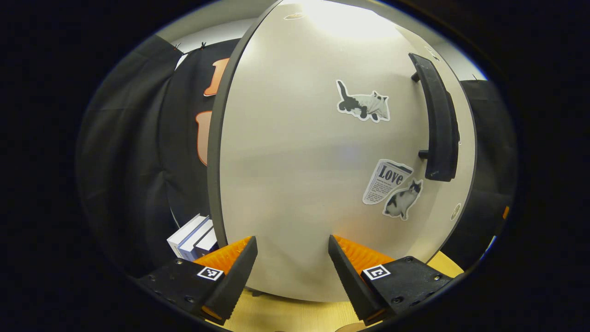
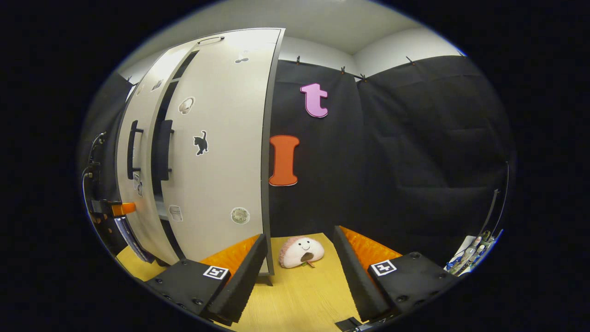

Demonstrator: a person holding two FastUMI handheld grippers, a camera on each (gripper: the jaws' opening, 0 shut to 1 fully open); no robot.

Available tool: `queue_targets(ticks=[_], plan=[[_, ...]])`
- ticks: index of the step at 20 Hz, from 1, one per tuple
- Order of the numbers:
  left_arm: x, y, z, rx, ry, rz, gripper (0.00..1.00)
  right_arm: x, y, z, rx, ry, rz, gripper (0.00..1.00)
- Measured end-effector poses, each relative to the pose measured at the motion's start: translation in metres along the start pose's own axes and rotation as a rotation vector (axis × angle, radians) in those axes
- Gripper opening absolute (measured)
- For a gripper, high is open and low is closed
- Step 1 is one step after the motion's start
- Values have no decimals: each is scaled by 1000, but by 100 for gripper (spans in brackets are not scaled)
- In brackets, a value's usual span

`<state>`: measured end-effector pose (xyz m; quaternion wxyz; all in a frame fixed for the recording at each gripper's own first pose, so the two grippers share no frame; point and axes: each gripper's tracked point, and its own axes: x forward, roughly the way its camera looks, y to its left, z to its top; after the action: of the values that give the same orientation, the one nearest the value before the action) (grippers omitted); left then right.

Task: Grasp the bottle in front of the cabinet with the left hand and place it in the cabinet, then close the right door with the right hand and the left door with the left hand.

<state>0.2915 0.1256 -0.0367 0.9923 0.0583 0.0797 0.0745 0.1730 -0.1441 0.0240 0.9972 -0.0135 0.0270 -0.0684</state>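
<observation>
The left door of the white cabinet stands very near in the left gripper view, with cat stickers and a black bar handle at its right side. My left gripper is open, its fingers close against the door's lower face and nothing between them. In the right gripper view the right door looks nearly closed, and the left door stands ajar, with a dark gap between their two black handles. The left gripper shows beside that left door. My right gripper is open and holds nothing, back from the cabinet.
A round plush toy lies on the wooden table just right of the cabinet's corner. Several books stand left of the cabinet. Small items sit at the far right edge.
</observation>
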Motion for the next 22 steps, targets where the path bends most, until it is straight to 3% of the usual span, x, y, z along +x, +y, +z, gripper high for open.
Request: queue_targets(ticks=[6, 16, 18, 22], plan=[[-19, -9, 14, -36, -7, -5, 95, -3, -1, 8, 2, 3, 16, 96], [-124, -29, 109, -8, -122, -71, 92, -28, -7, 67, 9, -58, 108, 96], [-148, -32, 128, -15, -156, -74, 95, -34, -11, 83, 9, -94, 126, 92], [-187, -40, 152, 0, -191, -65, 95, -46, -30, 103, -14, -129, 134, 95]])
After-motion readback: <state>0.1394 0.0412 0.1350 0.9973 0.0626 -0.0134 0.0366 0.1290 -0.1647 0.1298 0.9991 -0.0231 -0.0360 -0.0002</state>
